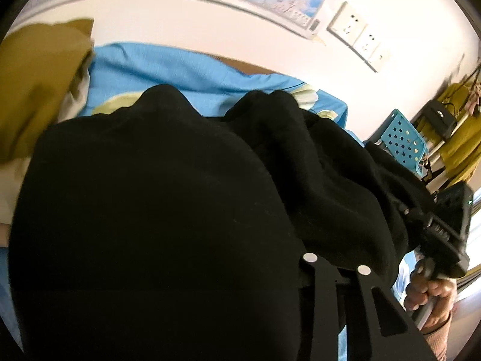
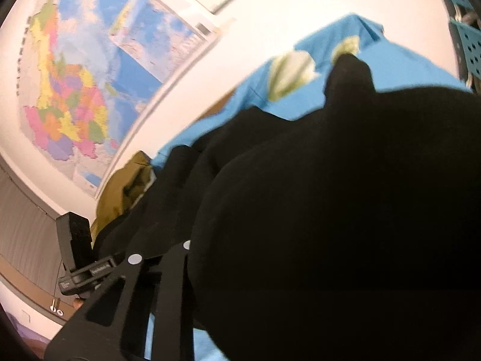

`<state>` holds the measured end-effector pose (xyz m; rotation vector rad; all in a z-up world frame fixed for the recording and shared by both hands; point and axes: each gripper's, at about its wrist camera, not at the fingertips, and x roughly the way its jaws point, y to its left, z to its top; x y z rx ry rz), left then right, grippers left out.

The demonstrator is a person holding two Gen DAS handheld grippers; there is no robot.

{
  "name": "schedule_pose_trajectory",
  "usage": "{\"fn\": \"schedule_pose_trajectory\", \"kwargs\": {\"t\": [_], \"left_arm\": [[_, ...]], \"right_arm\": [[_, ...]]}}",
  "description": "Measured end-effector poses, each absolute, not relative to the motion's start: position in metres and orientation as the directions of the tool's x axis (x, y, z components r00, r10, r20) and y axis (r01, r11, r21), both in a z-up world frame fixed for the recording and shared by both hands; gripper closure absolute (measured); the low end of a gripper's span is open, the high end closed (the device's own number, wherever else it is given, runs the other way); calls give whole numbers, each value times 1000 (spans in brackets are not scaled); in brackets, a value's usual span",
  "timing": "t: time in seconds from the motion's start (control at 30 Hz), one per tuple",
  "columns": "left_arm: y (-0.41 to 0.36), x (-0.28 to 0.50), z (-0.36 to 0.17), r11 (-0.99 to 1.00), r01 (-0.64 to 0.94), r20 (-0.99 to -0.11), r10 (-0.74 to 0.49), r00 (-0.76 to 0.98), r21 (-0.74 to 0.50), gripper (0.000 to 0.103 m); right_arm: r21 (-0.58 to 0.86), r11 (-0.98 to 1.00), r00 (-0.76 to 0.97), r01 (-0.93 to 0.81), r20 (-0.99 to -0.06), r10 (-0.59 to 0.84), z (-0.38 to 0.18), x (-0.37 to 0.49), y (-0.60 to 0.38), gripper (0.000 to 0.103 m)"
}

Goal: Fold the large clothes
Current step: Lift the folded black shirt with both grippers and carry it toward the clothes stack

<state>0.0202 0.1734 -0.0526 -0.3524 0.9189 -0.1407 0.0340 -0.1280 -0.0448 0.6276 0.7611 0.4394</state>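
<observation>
Black heavy knit garment (image 1: pixel 150 204) fills most of the left wrist view, bunched over the left tongs (image 1: pixel 336 264); their two black fingers run into the cloth with a narrow gap, seemingly pinching a fold, though the tips are buried. Beneath it lies a bright blue sheet with pale flower prints (image 1: pixel 168 69), with an olive-yellow fabric bundle (image 1: pixel 36 90) at far left. On the right, a hand (image 1: pixel 430 297) holds the other black tool, near a blue perforated plastic crate (image 1: pixel 402 138).

From the right wrist view, the same garment drapes over the right tongs (image 2: pixel 160 252), fingers close together and sunk into the cloth. A colourful wall map (image 2: pixel 69 90) hangs at far left.
</observation>
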Motion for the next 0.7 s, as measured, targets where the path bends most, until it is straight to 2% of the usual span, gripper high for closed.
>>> {"fn": "schedule_pose_trajectory", "kwargs": {"t": [0.33, 0.7], "left_arm": [[169, -1, -20, 948, 26, -719, -259, 645, -317, 71], [183, -18, 34, 955, 71, -633, -245, 735, -287, 71]], "right_arm": [[648, 726, 643, -231, -459, 613, -14, 19, -122, 82], [604, 698, 653, -385, -356, 669, 52, 11, -101, 83]]}}
